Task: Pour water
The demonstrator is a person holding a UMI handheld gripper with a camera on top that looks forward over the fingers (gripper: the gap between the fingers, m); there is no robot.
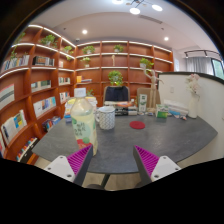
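Your gripper (110, 160) is wide open and holds nothing; the purple pads (79, 158) stand well apart above bare grey table (120, 145). Beyond the left finger stands a tall clear bottle with a yellow-green label (84, 119), and just right of it, near enough that contact cannot be ruled out, a pale mug (106, 117). I take these as source and receiver for the pour. Farther right lies a small red disc (137, 124), possibly the bottle's cap, though that cannot be confirmed. Risks as judged: closing on the bottle could nudge the mug aside, since the two stand so close; a high or off-centre grip on a tall bottle may tip it; and water level is not discernible, so tilt slowly.
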